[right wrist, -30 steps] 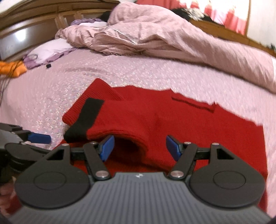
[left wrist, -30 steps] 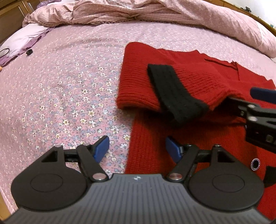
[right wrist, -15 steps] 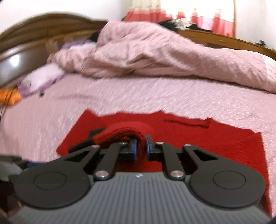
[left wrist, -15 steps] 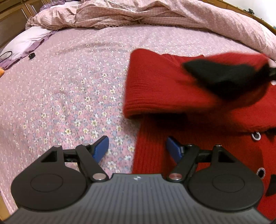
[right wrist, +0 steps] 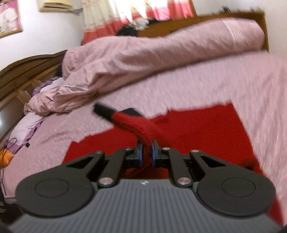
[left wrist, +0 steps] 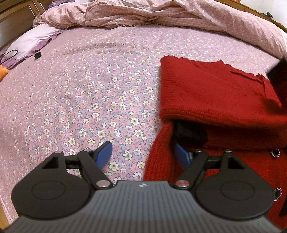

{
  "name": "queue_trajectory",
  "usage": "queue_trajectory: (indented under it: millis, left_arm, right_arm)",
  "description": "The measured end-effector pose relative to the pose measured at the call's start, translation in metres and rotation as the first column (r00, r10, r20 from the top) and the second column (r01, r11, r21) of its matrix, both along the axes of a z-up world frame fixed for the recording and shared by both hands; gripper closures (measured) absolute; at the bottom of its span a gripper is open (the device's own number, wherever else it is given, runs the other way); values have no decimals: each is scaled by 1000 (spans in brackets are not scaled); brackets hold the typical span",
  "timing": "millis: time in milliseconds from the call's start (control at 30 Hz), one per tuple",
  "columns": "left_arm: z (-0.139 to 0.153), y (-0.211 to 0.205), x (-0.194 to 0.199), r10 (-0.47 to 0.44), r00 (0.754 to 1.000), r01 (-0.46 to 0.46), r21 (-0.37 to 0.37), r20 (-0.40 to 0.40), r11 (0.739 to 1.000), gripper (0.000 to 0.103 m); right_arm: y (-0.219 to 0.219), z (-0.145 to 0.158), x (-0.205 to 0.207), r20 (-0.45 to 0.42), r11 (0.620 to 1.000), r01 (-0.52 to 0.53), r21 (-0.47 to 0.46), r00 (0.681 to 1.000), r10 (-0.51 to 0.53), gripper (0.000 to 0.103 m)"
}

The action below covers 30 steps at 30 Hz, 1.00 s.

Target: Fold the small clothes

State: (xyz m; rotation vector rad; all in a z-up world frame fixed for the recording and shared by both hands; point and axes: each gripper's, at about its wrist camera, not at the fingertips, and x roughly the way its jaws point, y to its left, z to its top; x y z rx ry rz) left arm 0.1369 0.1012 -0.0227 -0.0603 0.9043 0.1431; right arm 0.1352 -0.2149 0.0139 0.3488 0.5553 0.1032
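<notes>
A red knit cardigan (left wrist: 215,95) with black trim lies on the flowered bedspread (left wrist: 80,89), right of centre in the left wrist view. My left gripper (left wrist: 145,156) is open at the cardigan's left edge; its right pad sits over the red knit, its left pad over bare bedspread. In the right wrist view my right gripper (right wrist: 145,155) is shut on the red sleeve (right wrist: 136,125), which rises from the jaws. The sleeve's black cuff (right wrist: 103,110) sticks out to the upper left above the flat cardigan (right wrist: 206,129). That view is motion-blurred.
A rumpled pink quilt (left wrist: 161,16) is heaped along the far side of the bed. A lilac pillow (left wrist: 32,41) and a small black object (left wrist: 37,55) lie at far left, near an orange item (left wrist: 2,73). A wooden headboard (right wrist: 26,71) stands behind.
My right gripper has shut on the sleeve, lifted it off the folded cardigan and carried it to the right while rolling. The black cuff has left the centre of the left wrist view.
</notes>
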Motion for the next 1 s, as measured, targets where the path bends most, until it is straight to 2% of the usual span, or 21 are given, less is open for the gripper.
queue_trajectory:
  millis: [133,167,200,267,300,400,600,767,867,1000]
  left_arm:
    - [0,0,0,0,1000,0,6,0,1000,23]
    - [0,-1,0,0,1000,0,8,0,1000,23]
    - [0,-1,-1,0,1000,0,11,0,1000,22]
    - [1,-2,-1,1,1000,-1,16,1,1000,22]
    - [1,-2,-1,0,1000,0,19,1,1000,22]
    - [3,-3,-3,-2,1000,2,33,1,999,22]
    - [11,-2,-8,-3,1000,3,44,3,999,22]
    - [29,-5,-14,-16,999,14,46,46,999,22]
    - [41,-9,-15,-32,997,29,43,72,999,22]
    - [51,-19,-10,-66,994,64,29,89,998,22]
  right_arm:
    - [-10,-29,-3,-77,997,44,58,996,-40,88]
    - [-12,-32,-5,-91,996,50,73,995,-43,84]
    - [-15,-36,-7,-105,994,66,85,993,-57,74]
    - [-21,-39,-16,-108,991,91,94,991,-81,63]
    - [-24,-39,-18,-107,990,94,100,991,-83,61]
    - [-33,-39,-28,-110,990,102,93,990,-92,60]
    - [-50,-36,-46,-119,979,202,9,973,-199,57]
    - [-69,-22,-55,-74,975,220,-32,972,-222,57]
    - [-77,-11,-47,-28,977,199,-76,979,-201,57]
    - [-81,-11,-19,-22,980,140,-138,989,-145,57]
